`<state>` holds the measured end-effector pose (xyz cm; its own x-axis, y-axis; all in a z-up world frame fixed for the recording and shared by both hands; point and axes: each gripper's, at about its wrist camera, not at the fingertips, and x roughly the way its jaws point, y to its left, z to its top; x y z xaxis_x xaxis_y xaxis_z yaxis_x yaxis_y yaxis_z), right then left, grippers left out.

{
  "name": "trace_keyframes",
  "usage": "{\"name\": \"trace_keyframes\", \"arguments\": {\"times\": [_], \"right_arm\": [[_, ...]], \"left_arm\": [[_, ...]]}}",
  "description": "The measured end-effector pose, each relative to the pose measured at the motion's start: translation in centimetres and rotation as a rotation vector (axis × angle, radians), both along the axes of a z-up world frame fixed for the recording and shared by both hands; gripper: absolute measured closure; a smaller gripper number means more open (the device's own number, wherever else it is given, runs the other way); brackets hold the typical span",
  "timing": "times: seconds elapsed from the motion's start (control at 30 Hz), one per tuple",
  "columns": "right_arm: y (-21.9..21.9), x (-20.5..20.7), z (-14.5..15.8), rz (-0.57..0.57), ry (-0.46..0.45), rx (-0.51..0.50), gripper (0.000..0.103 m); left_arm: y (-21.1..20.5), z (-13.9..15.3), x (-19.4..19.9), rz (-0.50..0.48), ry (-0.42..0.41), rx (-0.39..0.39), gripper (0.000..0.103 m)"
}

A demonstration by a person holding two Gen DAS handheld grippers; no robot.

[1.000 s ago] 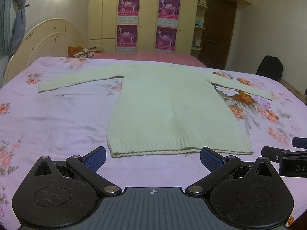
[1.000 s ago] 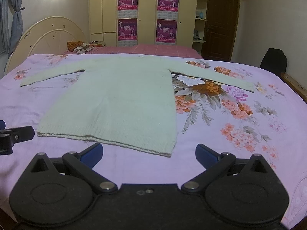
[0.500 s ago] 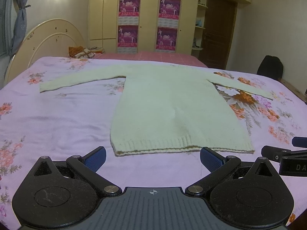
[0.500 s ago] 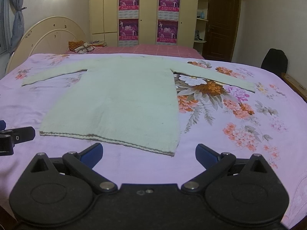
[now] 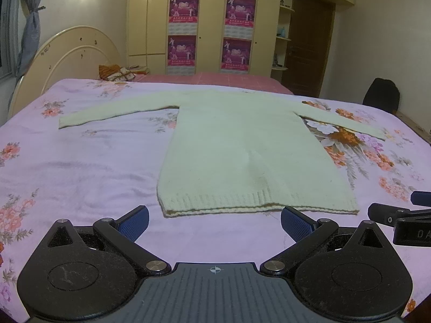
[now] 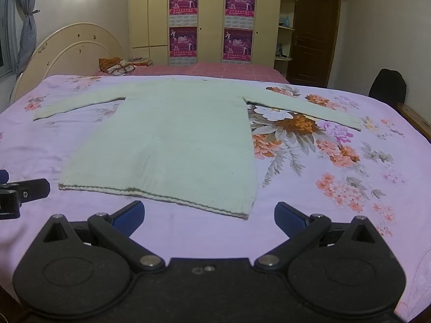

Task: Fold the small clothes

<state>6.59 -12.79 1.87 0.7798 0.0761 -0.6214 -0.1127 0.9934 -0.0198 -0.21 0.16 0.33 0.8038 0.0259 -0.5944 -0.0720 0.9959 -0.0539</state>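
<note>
A pale cream knit sweater (image 5: 242,145) lies flat on the bed, both sleeves spread out, its ribbed hem nearest me. It also shows in the right wrist view (image 6: 175,140). My left gripper (image 5: 214,222) is open and empty, just short of the hem's left half. My right gripper (image 6: 208,216) is open and empty, just short of the hem's right corner. Each gripper shows at the edge of the other's view: the right one in the left wrist view (image 5: 398,216), the left one in the right wrist view (image 6: 18,193).
The bed has a pink floral sheet (image 5: 80,167) and a cream headboard (image 5: 67,62) at the left. A folded cloth pile (image 5: 117,72) lies at the far side. A wardrobe (image 5: 210,24), a door (image 5: 307,45) and a dark chair (image 5: 381,95) stand beyond.
Both grippers have shifted slightly leftwards along the hem, so the sweater sits a little further right in both views. Jaws stay open.
</note>
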Motion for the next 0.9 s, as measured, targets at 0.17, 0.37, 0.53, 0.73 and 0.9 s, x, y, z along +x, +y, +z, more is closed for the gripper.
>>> {"name": "trace_keyframes", "arguments": {"times": [0.17, 0.37, 0.53, 0.73, 0.9], "right_arm": [[-0.4, -0.1, 0.1, -0.002, -0.002, 0.005, 0.001], [-0.6, -0.2, 0.3, -0.003, -0.004, 0.01, 0.001], [-0.7, -0.3, 0.4, -0.003, -0.005, 0.011, 0.001], [-0.7, -0.3, 0.4, -0.003, -0.005, 0.012, 0.001], [-0.8, -0.3, 0.5, -0.003, -0.007, 0.013, 0.001]], "left_arm": [[-0.2, 0.1, -0.1, -0.002, 0.0, 0.006, 0.0], [-0.5, 0.2, -0.1, -0.003, -0.002, 0.009, 0.0], [-0.8, 0.3, -0.1, -0.005, -0.005, 0.012, 0.0], [-0.9, 0.4, -0.1, -0.002, -0.006, 0.013, 0.0], [-1.1, 0.5, -0.2, -0.001, -0.006, 0.015, 0.0]]}}
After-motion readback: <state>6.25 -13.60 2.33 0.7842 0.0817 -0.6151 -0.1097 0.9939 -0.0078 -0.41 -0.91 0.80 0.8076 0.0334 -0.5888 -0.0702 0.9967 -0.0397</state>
